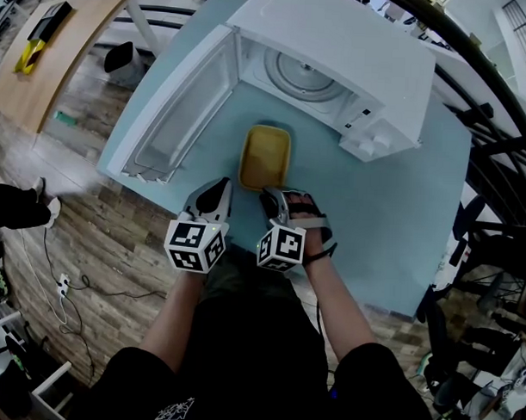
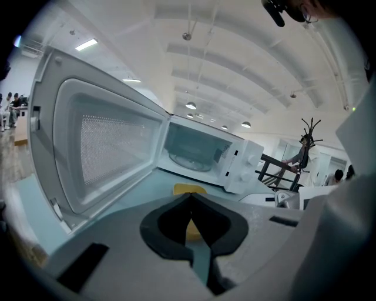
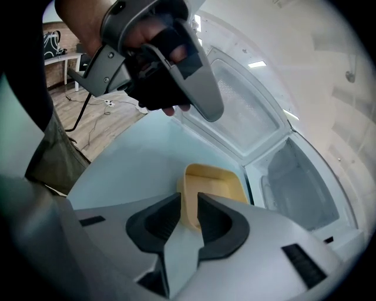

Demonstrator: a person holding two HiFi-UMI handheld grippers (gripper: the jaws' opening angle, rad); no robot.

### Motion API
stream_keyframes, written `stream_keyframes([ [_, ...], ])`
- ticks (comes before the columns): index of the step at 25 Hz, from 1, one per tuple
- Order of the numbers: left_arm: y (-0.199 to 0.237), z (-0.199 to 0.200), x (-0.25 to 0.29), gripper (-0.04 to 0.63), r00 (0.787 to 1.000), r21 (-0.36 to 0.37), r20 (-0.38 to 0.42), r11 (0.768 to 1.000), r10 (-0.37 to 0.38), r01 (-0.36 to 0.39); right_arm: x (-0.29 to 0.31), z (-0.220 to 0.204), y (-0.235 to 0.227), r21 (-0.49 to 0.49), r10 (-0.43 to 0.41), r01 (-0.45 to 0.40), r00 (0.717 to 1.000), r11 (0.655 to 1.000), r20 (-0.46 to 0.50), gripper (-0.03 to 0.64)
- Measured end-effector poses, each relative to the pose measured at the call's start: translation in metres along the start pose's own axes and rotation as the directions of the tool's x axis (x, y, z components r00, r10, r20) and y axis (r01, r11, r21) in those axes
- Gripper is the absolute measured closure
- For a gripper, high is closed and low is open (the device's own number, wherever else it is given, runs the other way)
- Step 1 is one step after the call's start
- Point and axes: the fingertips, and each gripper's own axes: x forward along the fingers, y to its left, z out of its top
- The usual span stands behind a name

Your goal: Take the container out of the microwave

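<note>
The yellow rectangular container (image 1: pixel 265 155) lies on the pale blue table (image 1: pixel 401 201) just in front of the white microwave (image 1: pixel 337 52), whose door (image 1: pixel 176 116) is swung wide to the left. My right gripper (image 1: pixel 270 195) is at the container's near edge. In the right gripper view the container's (image 3: pixel 214 182) side wall sits between the jaws of the right gripper (image 3: pixel 188 199), which are closed on it. My left gripper (image 1: pixel 222 184) hovers just left of the container with nothing in it. Its jaws meet at the tips (image 2: pixel 189 199), and the container (image 2: pixel 189 188) shows beyond them.
The microwave cavity holds only its glass turntable (image 1: pixel 304 75). The open door stands close on the left of both grippers. A black railing (image 1: pixel 498 144) runs along the table's right side, a wooden bench (image 1: pixel 44 59) stands far left, and cables (image 1: pixel 62 288) lie on the floor.
</note>
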Motion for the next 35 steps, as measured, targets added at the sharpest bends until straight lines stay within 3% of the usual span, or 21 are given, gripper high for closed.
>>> stream_keyframes([
  [8,-0.005,0.009,-0.009,0.588,1.0,0.023,0.005,1.0,0.013,-0.013,-0.022,0.005,-0.012,0.129,-0.012,0.003,0.998,0.992,0.07,0.531],
  [12,-0.01,0.016,-0.014,0.588,1.0,0.042,0.006,0.999,0.017,-0.017,-0.035,0.008,-0.021,0.206,-0.034,0.014,0.995,0.978,0.092,0.561],
  [20,-0.025,0.041,-0.023,0.588,1.0,0.087,0.027,0.996,-0.001,-0.001,-0.064,0.017,-0.049,0.409,-0.097,0.028,0.984,0.912,0.15,0.609],
  [30,-0.047,0.068,-0.026,0.588,0.995,0.152,0.043,0.985,-0.088,0.081,-0.1,0.019,-0.082,0.636,-0.182,0.02,0.965,0.772,0.19,0.611],
  [35,-0.048,0.089,-0.031,0.588,0.989,0.172,0.066,0.978,-0.13,0.117,-0.126,0.018,-0.108,0.753,-0.282,0.038,0.938,0.657,0.2,0.611],
])
